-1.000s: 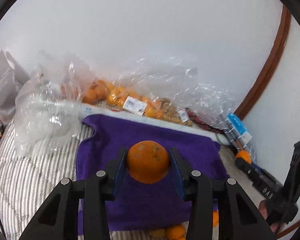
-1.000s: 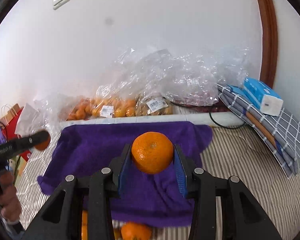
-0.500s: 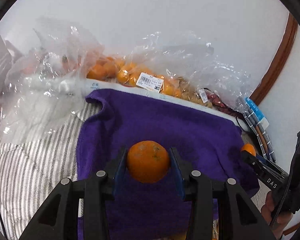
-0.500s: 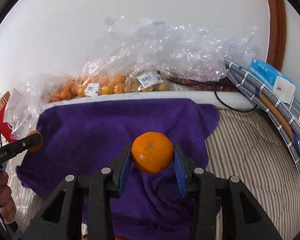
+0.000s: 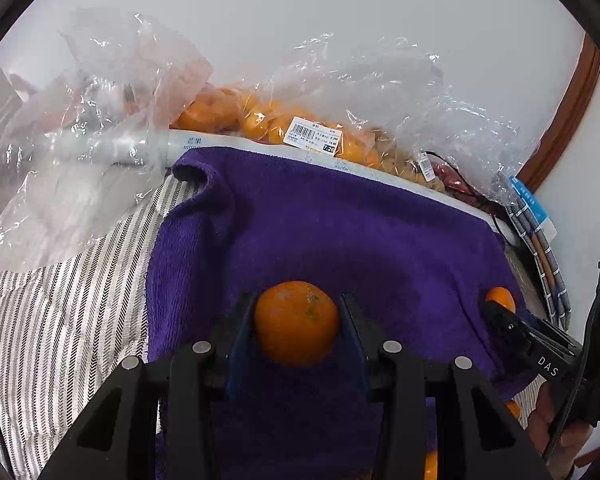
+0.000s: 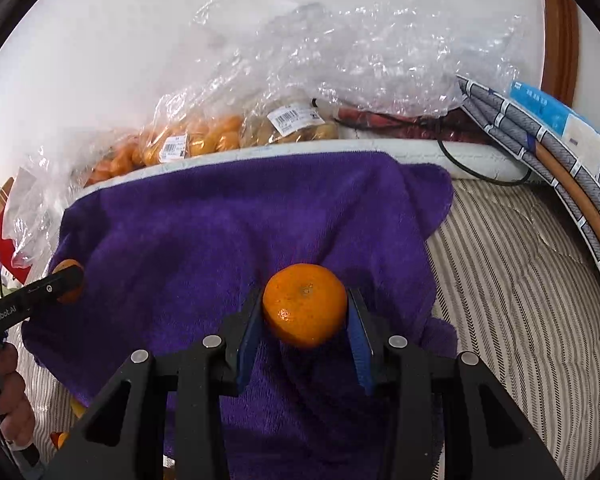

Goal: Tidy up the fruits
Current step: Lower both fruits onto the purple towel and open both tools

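Note:
My left gripper [image 5: 296, 322] is shut on an orange mandarin [image 5: 296, 323] and holds it low over the near part of a purple towel [image 5: 320, 232]. My right gripper [image 6: 305, 312] is shut on another mandarin [image 6: 305, 311] over the same towel [image 6: 220, 240], right of its middle. Each gripper shows in the other's view, the right one with its mandarin [image 5: 500, 298] at the towel's right edge, the left one with its mandarin [image 6: 69, 276] at the towel's left edge.
Clear plastic bags of small oranges [image 5: 268, 124] and brown fruit [image 6: 292, 126] lie along the wall behind the towel. An empty crumpled bag [image 5: 68, 168] lies at the left. Folded checked cloth with a blue-white box [image 6: 556, 120] lies at the right. Loose mandarins [image 5: 512, 408] lie near the towel's front edge on striped bedding [image 6: 520, 300].
Both grippers have moved forward and down over the purple towel, each still holding its mandarin. The towel now fills more of both views.

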